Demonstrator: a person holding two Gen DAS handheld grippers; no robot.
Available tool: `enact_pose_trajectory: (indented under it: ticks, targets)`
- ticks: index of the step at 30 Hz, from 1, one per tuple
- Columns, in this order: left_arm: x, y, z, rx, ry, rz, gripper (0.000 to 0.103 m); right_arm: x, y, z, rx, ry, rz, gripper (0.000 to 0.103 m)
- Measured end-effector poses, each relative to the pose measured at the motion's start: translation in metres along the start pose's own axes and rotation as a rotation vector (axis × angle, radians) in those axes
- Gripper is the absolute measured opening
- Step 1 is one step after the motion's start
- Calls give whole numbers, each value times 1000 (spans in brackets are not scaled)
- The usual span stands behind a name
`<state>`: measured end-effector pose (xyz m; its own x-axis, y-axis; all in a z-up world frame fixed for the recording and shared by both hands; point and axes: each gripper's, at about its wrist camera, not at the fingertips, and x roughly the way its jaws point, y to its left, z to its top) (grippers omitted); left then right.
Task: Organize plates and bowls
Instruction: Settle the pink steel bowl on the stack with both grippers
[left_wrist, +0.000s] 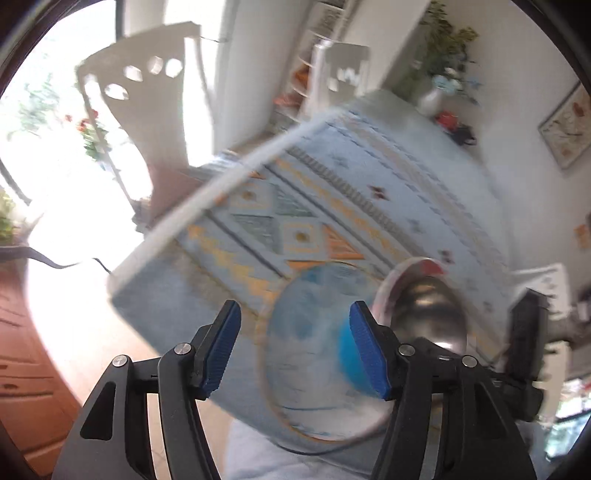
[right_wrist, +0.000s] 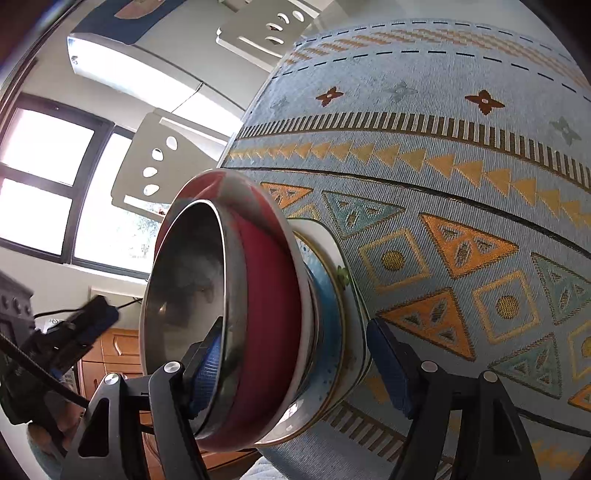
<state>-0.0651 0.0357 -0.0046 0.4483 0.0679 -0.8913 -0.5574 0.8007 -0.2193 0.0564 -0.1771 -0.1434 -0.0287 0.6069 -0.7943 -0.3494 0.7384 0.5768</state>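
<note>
A stack stands on the blue patterned tablecloth (right_wrist: 443, 155): a steel bowl (right_wrist: 184, 288) inside a red bowl (right_wrist: 273, 295), on a blue plate (right_wrist: 330, 325) and a white plate (right_wrist: 356, 314). My right gripper (right_wrist: 299, 369) is open, its jaws astride the stack, with the left finger inside the steel bowl. In the left wrist view, blurred by motion, the blue plate (left_wrist: 306, 339) and the steel bowl (left_wrist: 428, 306) lie ahead. My left gripper (left_wrist: 295, 347) is open and empty above the table's near edge. The right gripper (left_wrist: 524, 332) shows at the right.
White chairs (left_wrist: 140, 85) stand at the table's far side. A vase with flowers (left_wrist: 439, 92) stands on a shelf by the wall. Wooden cabinets (right_wrist: 118, 354) are beyond the table edge. A bright window (right_wrist: 48, 170) is behind.
</note>
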Motion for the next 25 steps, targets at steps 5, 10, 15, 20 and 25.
enact_pose_trajectory:
  ticks: [5,10,15,20,25]
  targets:
    - [47,9,-21,-10,107,83,60,4,6,4,-15,9,10,73]
    - [61,22,-39,-63,89,58,60,7,15,5,-39,12,1,73]
    - [71,32,-48,-126,-10,44,60,9,12,5,-28,19,-2,73]
    - [90,38,-62,-184,-137,-41,74,11,11,5,-28,14,-5,73]
    - [106,15,-62,-78,-203,-47,78,7,9,2,-30,3,-18,73]
